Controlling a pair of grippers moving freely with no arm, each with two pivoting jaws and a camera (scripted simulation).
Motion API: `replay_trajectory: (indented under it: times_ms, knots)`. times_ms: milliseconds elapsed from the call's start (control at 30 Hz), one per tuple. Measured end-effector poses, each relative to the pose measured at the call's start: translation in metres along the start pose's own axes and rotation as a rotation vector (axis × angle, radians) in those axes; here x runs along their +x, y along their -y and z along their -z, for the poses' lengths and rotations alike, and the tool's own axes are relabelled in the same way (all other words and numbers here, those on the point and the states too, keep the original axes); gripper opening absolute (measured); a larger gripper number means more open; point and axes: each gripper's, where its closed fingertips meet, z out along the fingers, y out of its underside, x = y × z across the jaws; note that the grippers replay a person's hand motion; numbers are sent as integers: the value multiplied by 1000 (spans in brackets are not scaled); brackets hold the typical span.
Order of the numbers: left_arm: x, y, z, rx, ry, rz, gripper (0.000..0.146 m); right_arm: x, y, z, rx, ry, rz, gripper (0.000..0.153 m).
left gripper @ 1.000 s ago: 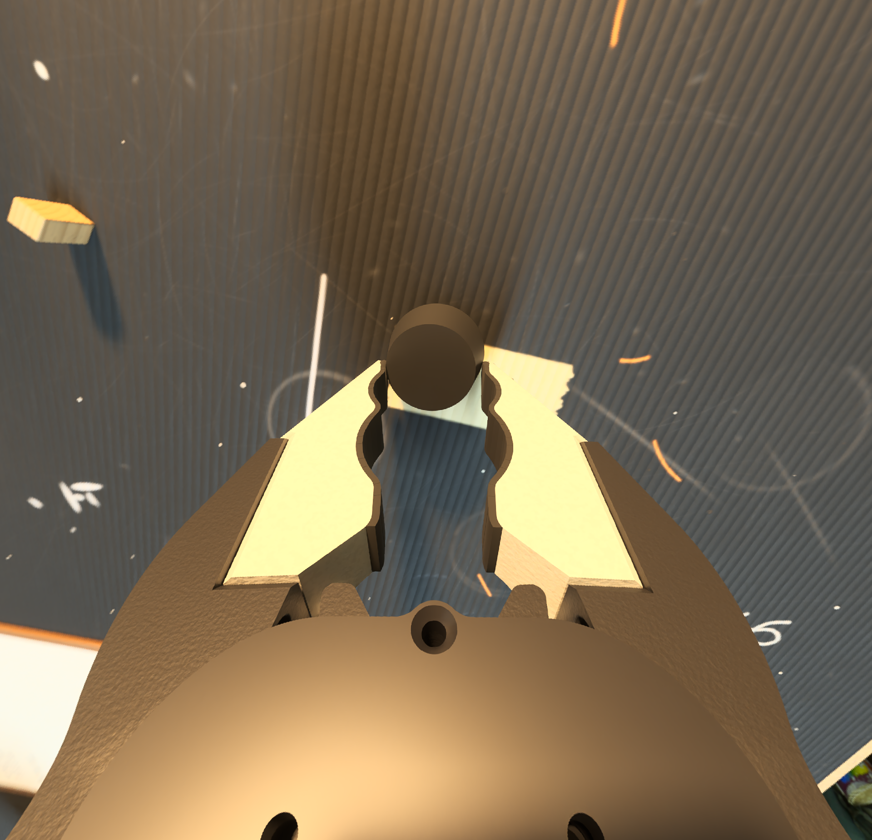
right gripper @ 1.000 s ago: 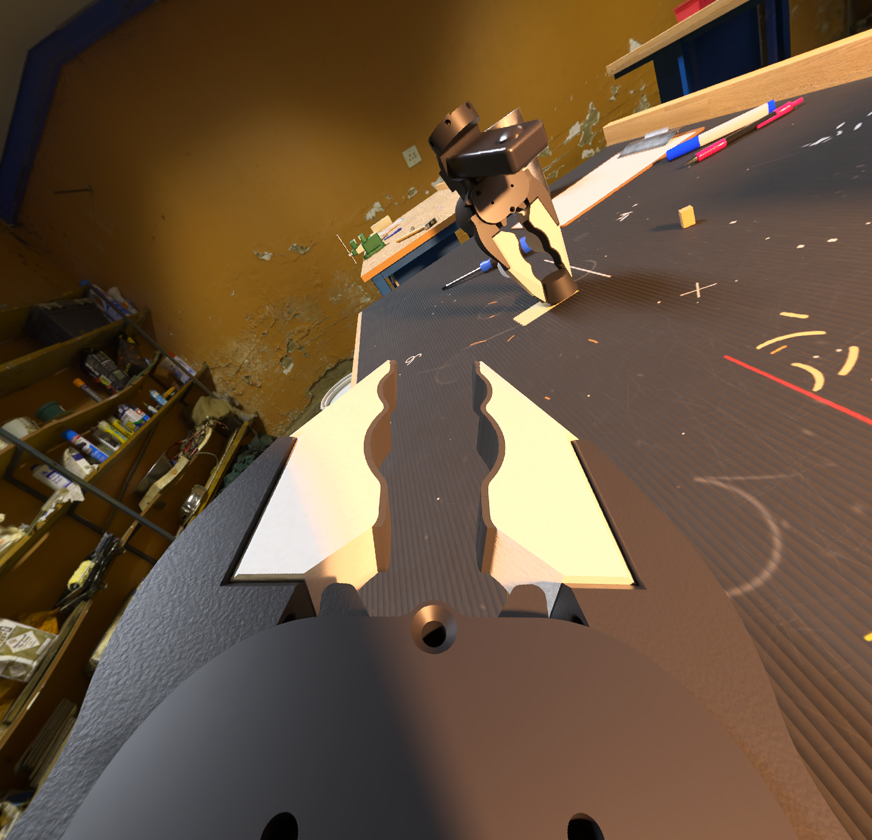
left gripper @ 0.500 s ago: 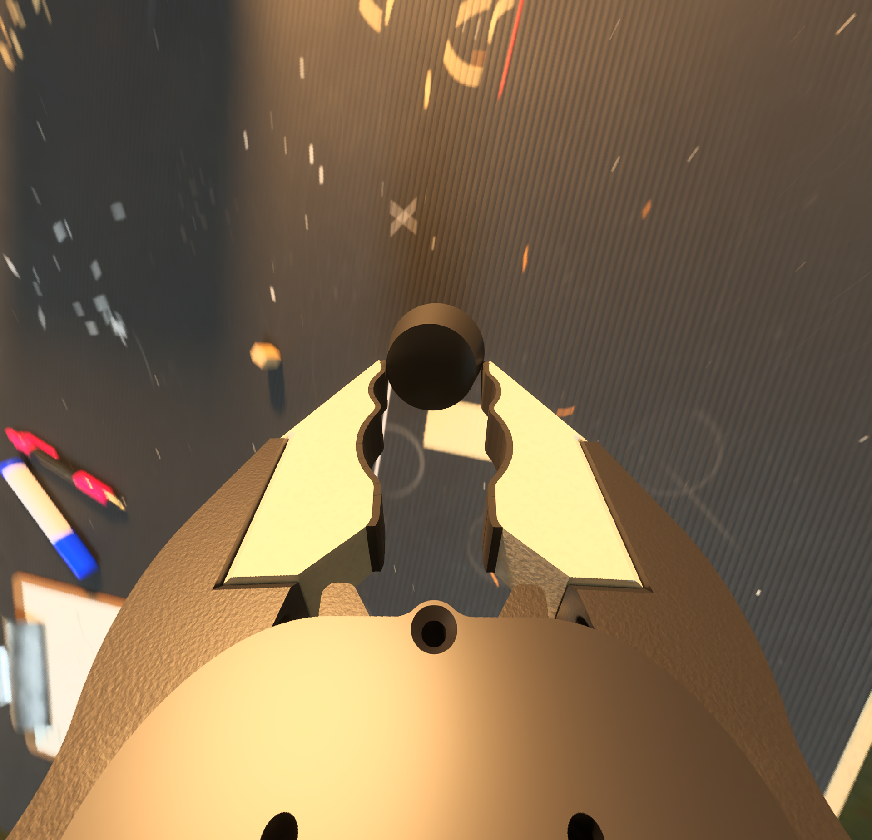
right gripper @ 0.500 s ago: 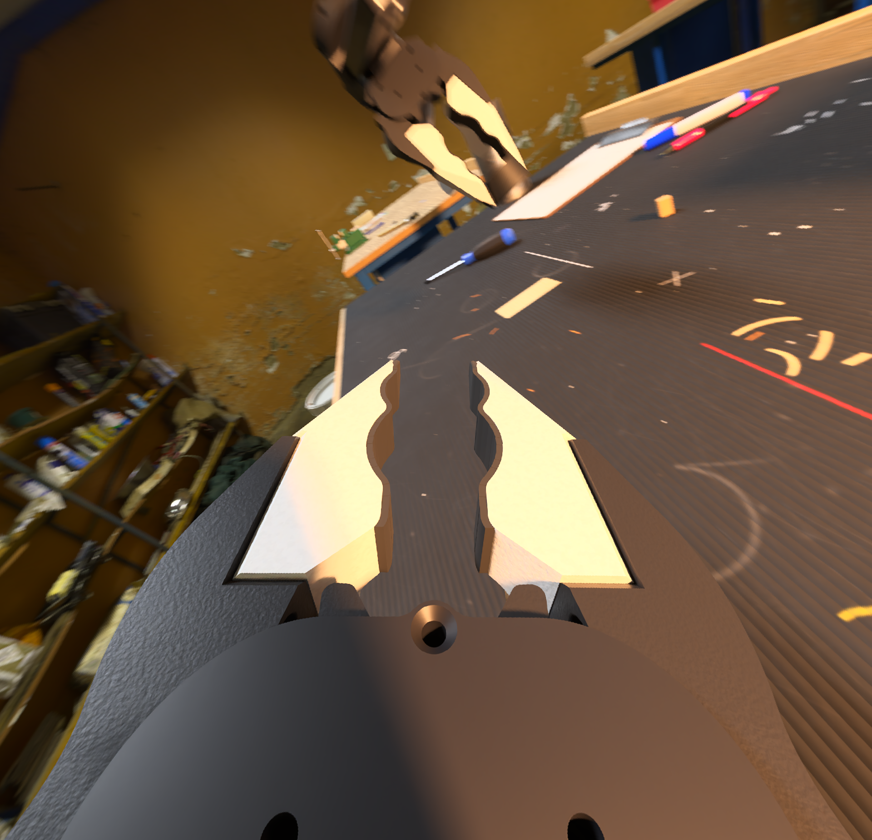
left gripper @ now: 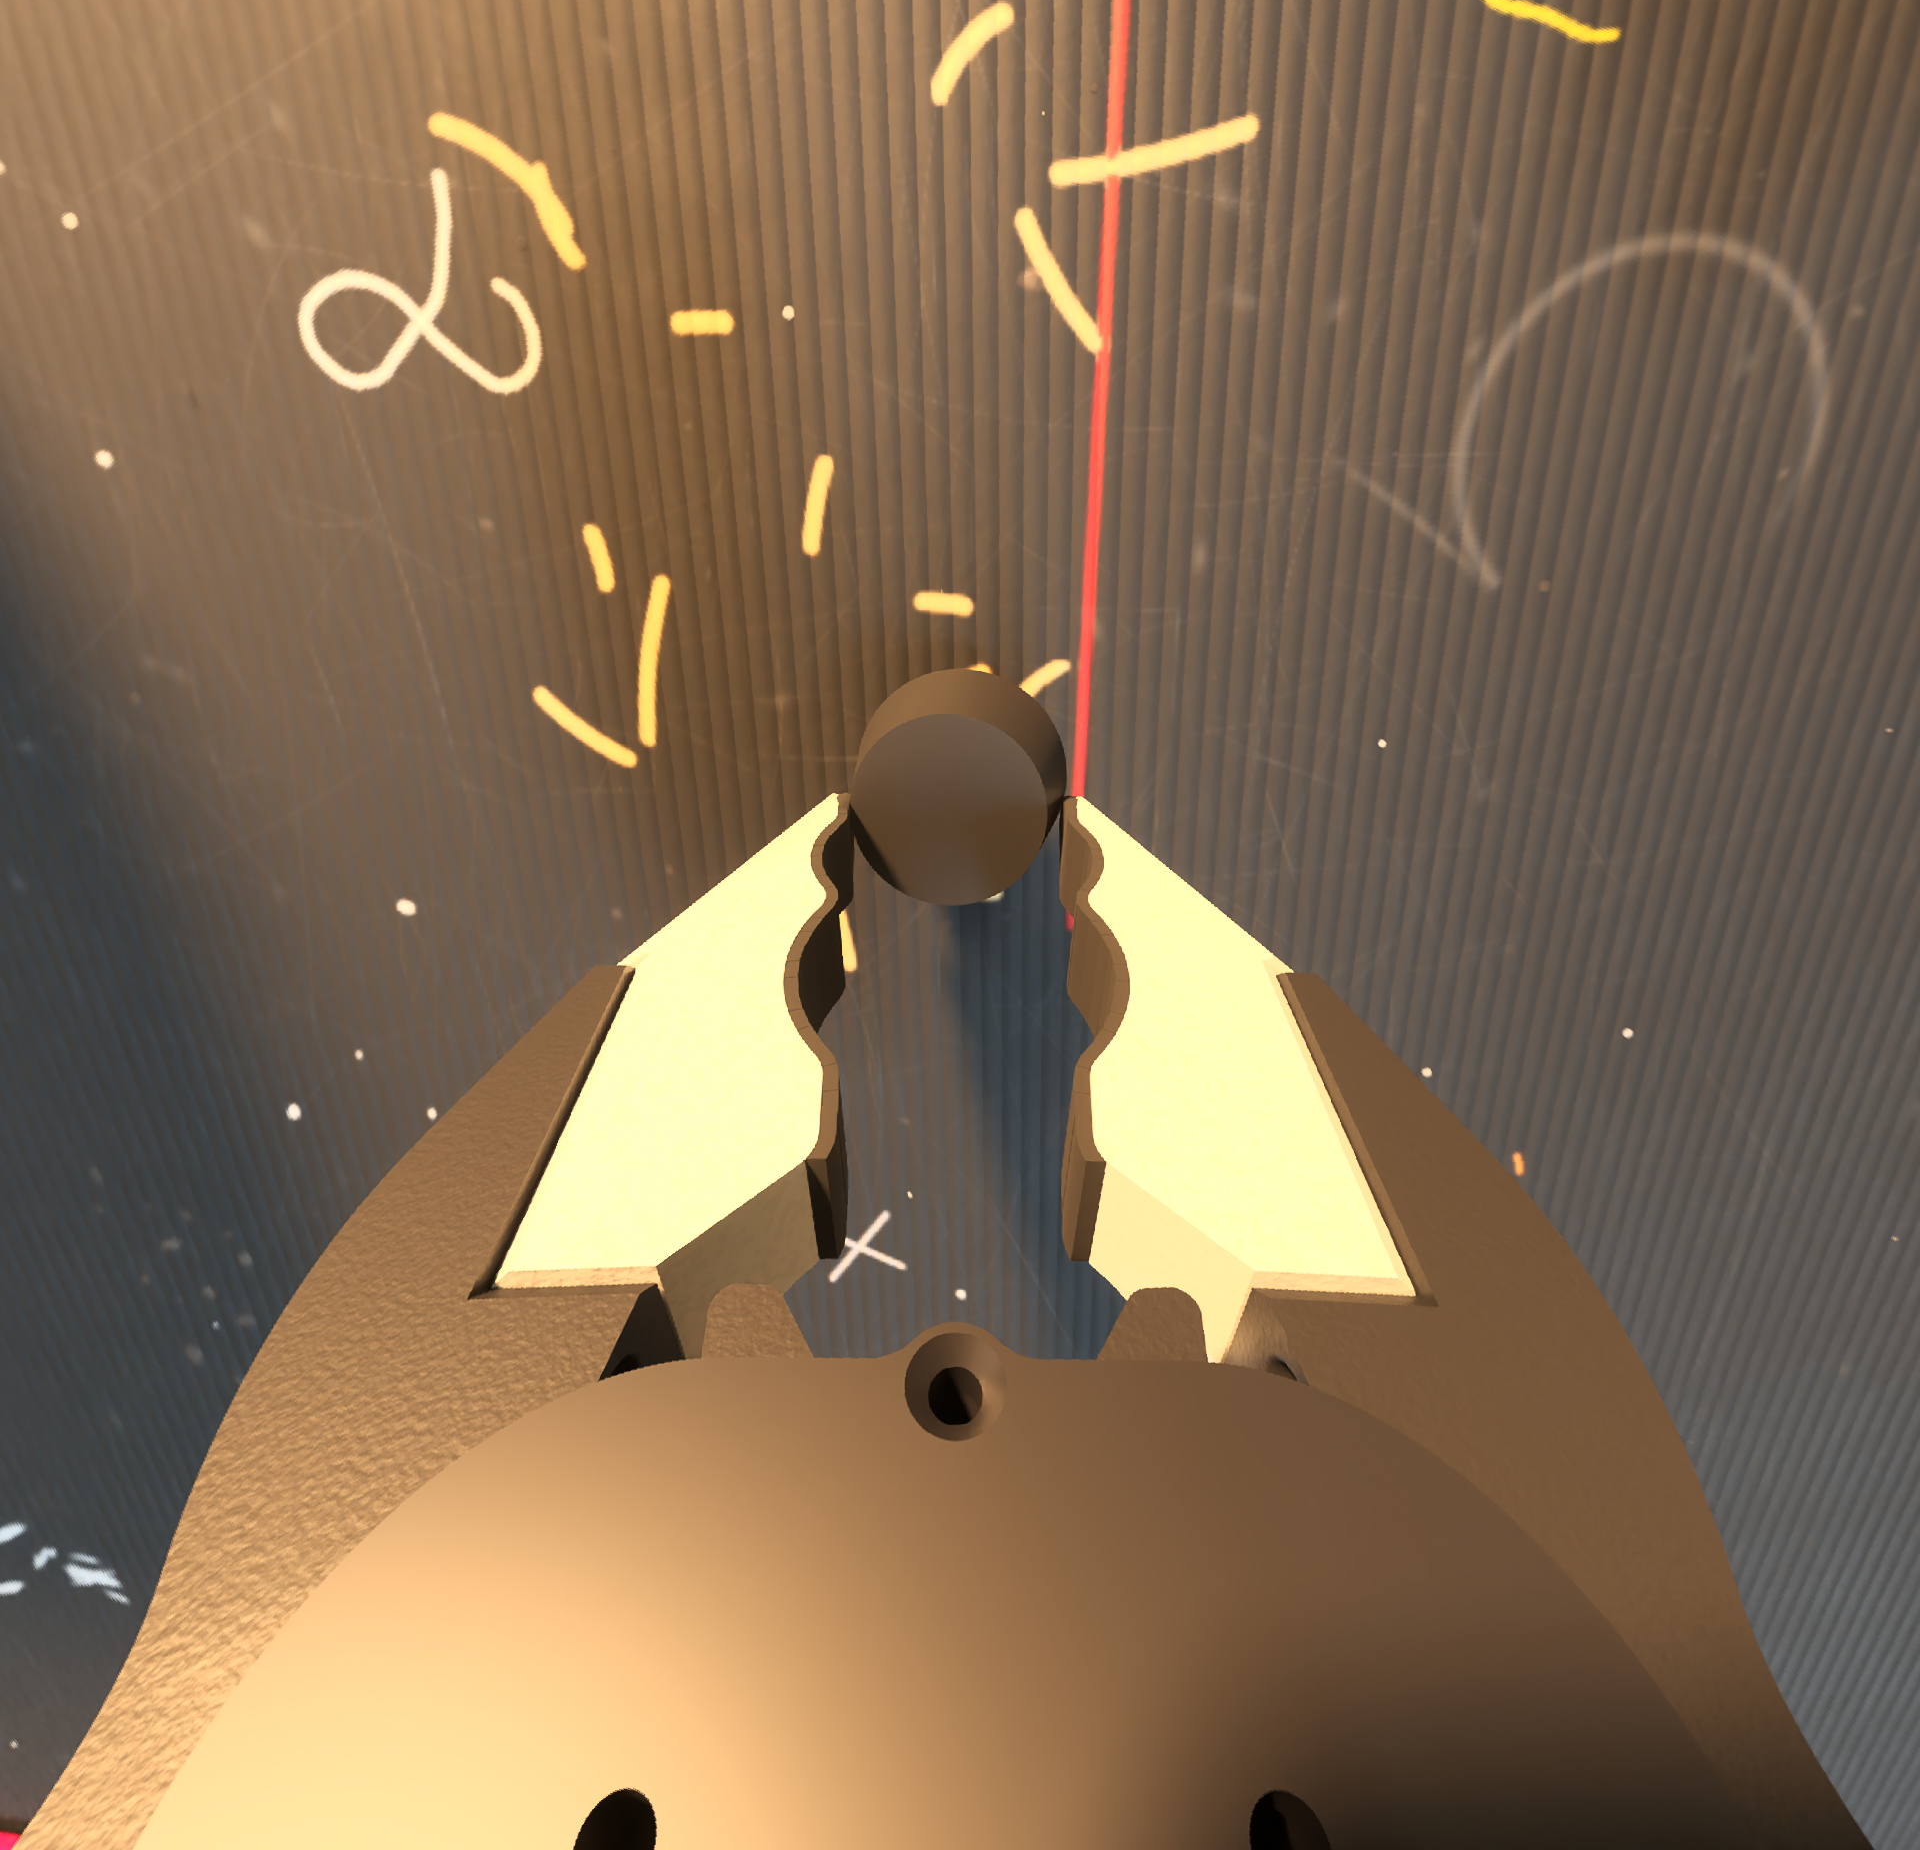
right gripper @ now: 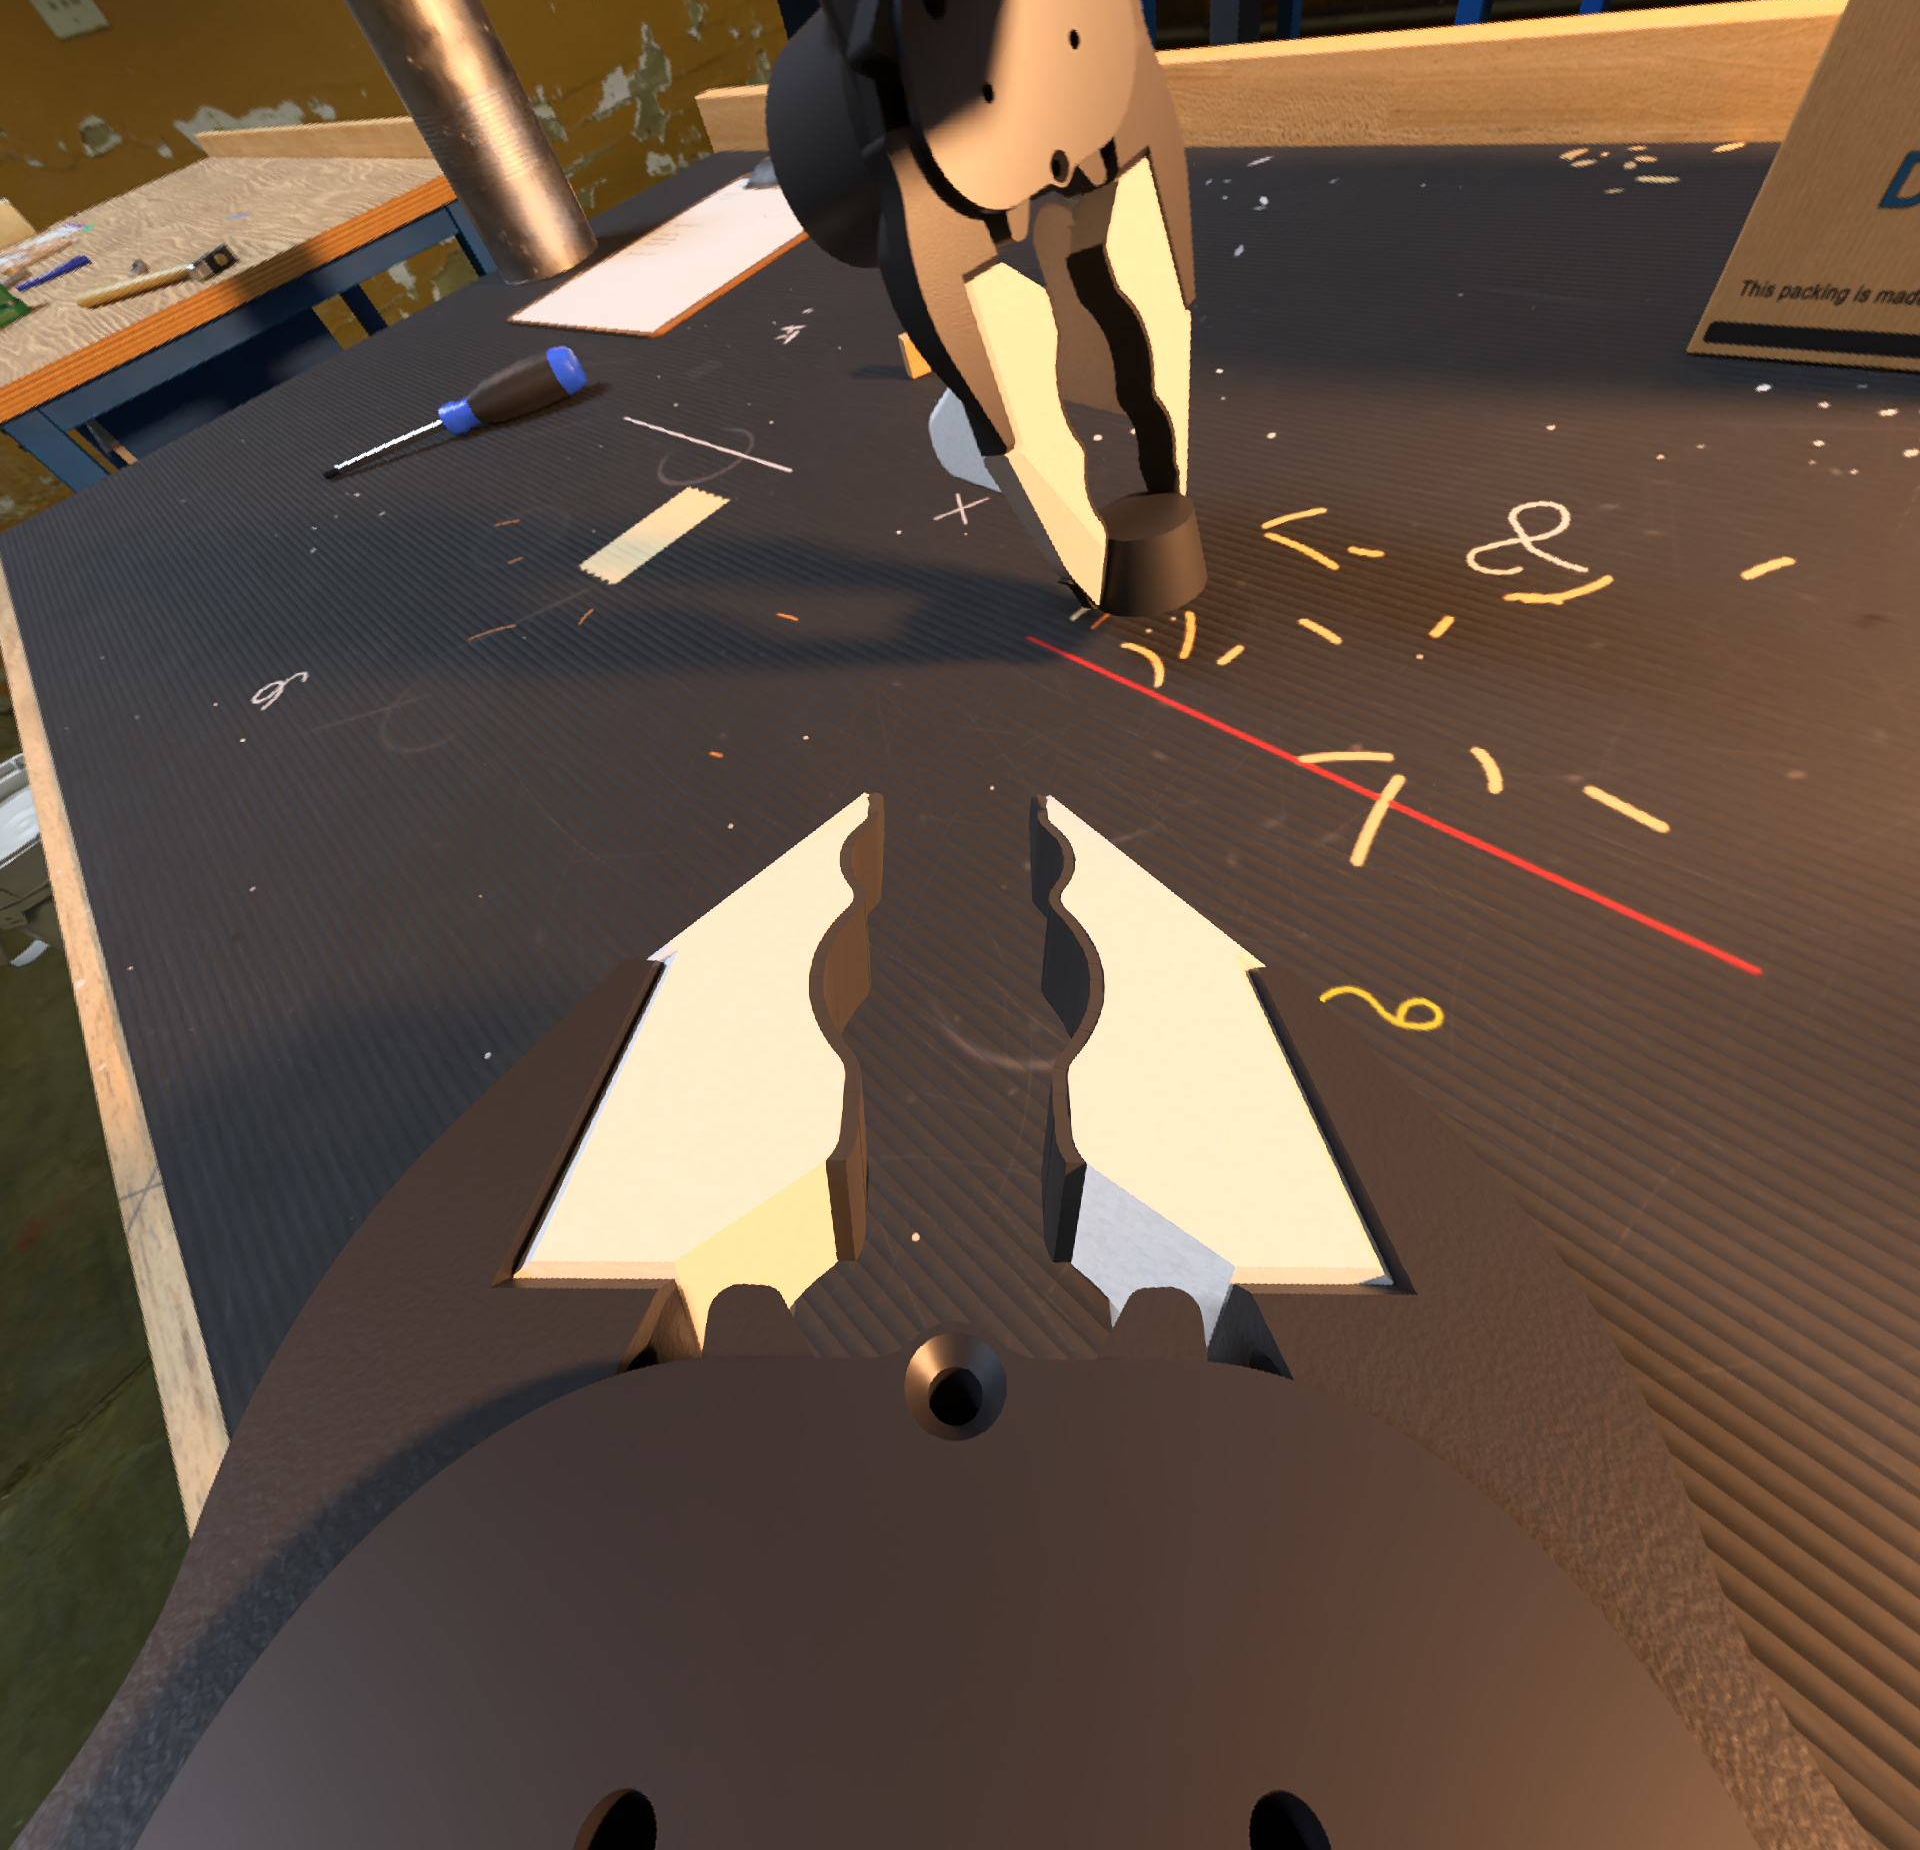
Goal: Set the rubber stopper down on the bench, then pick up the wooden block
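My left gripper is shut on the dark rubber stopper, held at the fingertips. In the right wrist view the left gripper points down, with the stopper on or just above the dark bench mat, at the end of a red line. A sliver of the small wooden block shows behind the left gripper, mostly hidden by it. My right gripper is open and empty, low over the mat in front of the left gripper.
A metal cylinder, a white board and a blue-handled screwdriver lie at the far left. A strip of tape lies nearer. A cardboard box stands at the far right. The bench's left edge is close.
The left gripper has carried the stopper across the bench and come down beside the red line. The right gripper has turned toward it, fingers unchanged.
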Motion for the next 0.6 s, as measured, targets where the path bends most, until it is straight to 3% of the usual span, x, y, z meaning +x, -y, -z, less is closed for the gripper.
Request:
replay_trajectory:
  times_ms: [467, 600]
  knots:
    - [6, 3, -19, -46, -12, -48, 39, 1, -14, -2, -46, -8, 28, 28]
    - [6, 6, 18, 36, 22, -11, 40, -2, -18, -5, -56, 8, 26, 28]
